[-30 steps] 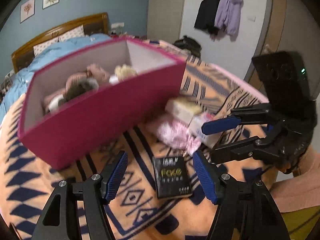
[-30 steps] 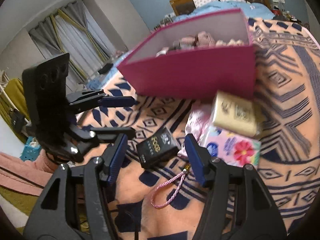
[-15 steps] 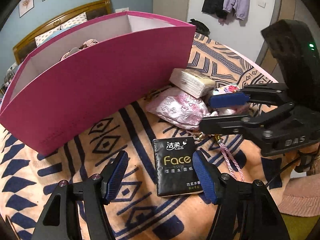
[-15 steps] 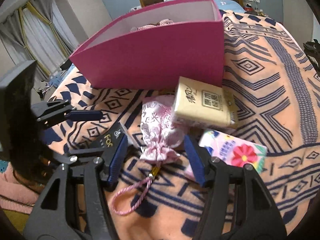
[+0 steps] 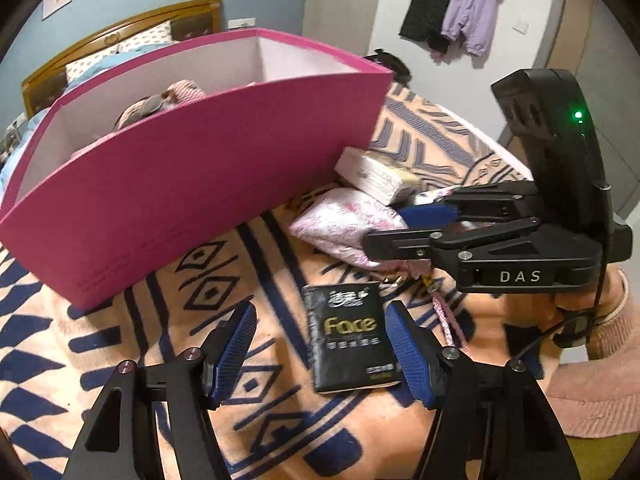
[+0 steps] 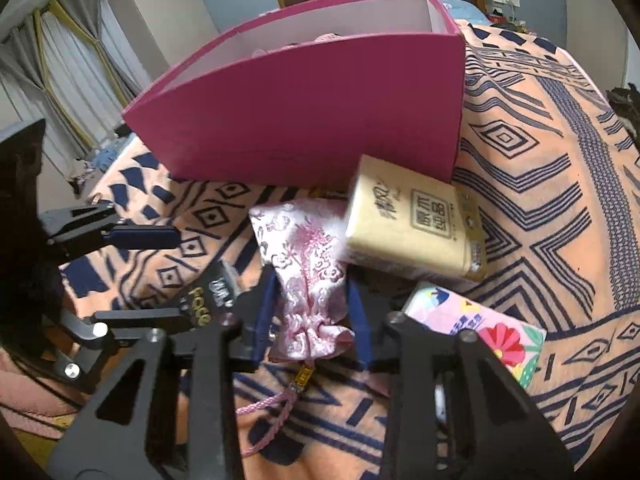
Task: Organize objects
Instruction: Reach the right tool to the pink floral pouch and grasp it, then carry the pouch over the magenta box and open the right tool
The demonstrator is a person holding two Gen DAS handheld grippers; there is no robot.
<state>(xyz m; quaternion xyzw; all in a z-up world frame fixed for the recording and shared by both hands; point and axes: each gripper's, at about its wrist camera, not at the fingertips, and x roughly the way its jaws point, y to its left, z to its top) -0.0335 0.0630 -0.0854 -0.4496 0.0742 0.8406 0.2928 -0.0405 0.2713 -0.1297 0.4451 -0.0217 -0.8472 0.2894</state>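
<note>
A pink brocade drawstring pouch (image 6: pixel 304 248) lies on the patterned blanket, and my right gripper (image 6: pixel 312 300) is shut on its gathered neck, both blue pads pressing the cloth. Its pink cord (image 6: pixel 272 412) trails toward me. From the left wrist the right gripper (image 5: pixel 396 228) reaches over the pouch (image 5: pixel 344 220). My left gripper (image 5: pixel 320 332) stands open just above the blanket, with a black "Face" tissue pack (image 5: pixel 348 336) lying between its fingers, near the right one and not pressed. The magenta box (image 5: pixel 180 184) stands behind, with soft items inside.
A beige tissue pack (image 6: pixel 412 224) leans against the box (image 6: pixel 320 112) beside the pouch. A flowered pink pack (image 6: pixel 488 332) lies right of my right gripper. A hand in a pink sleeve (image 5: pixel 608 320) holds the right gripper. Jackets (image 5: pixel 452 4) hang on the far wall.
The right gripper swung from the black pack to the pouch, moved in over its neck and closed on it. The left gripper came down toward the black pack and stayed open.
</note>
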